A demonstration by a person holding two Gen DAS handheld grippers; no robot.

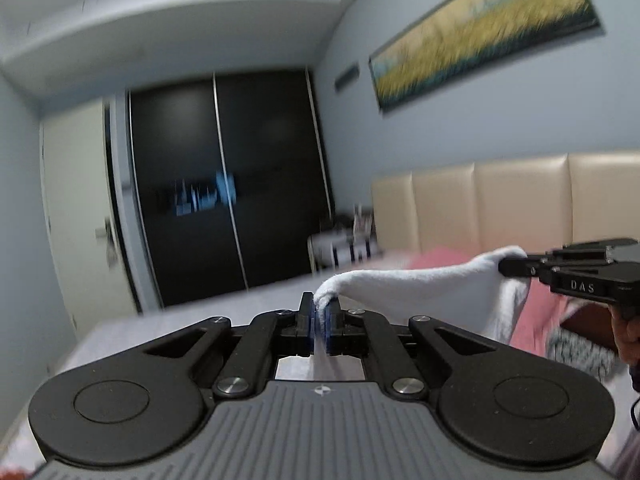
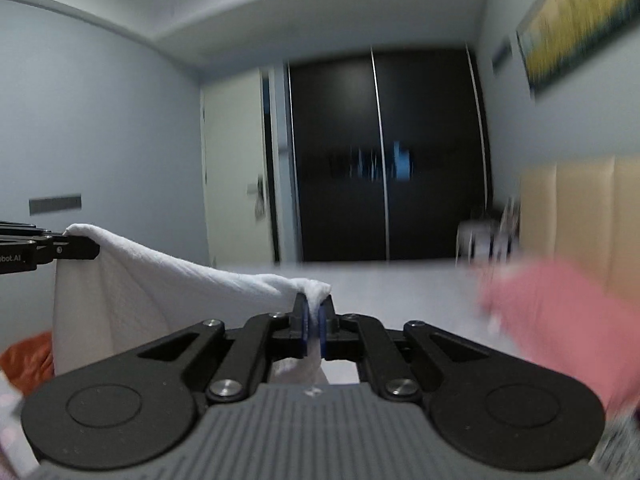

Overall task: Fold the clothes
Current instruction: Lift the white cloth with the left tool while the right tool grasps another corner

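Note:
A white cloth garment (image 1: 432, 284) hangs in the air, stretched between my two grippers above the bed. My left gripper (image 1: 319, 312) is shut on one corner of it. My right gripper (image 2: 316, 316) is shut on the other corner; the cloth (image 2: 132, 280) sags between them and drapes down. The right gripper also shows at the right of the left wrist view (image 1: 510, 266), and the left gripper at the left of the right wrist view (image 2: 90, 248). The lower part of the cloth is hidden behind the gripper bodies.
A pale bed surface (image 2: 400, 292) lies below. A pink garment (image 2: 560, 320) lies to the right near the beige padded headboard (image 1: 520, 200). An orange item (image 2: 28, 356) sits low left. Dark sliding wardrobe doors (image 1: 224, 188) stand ahead.

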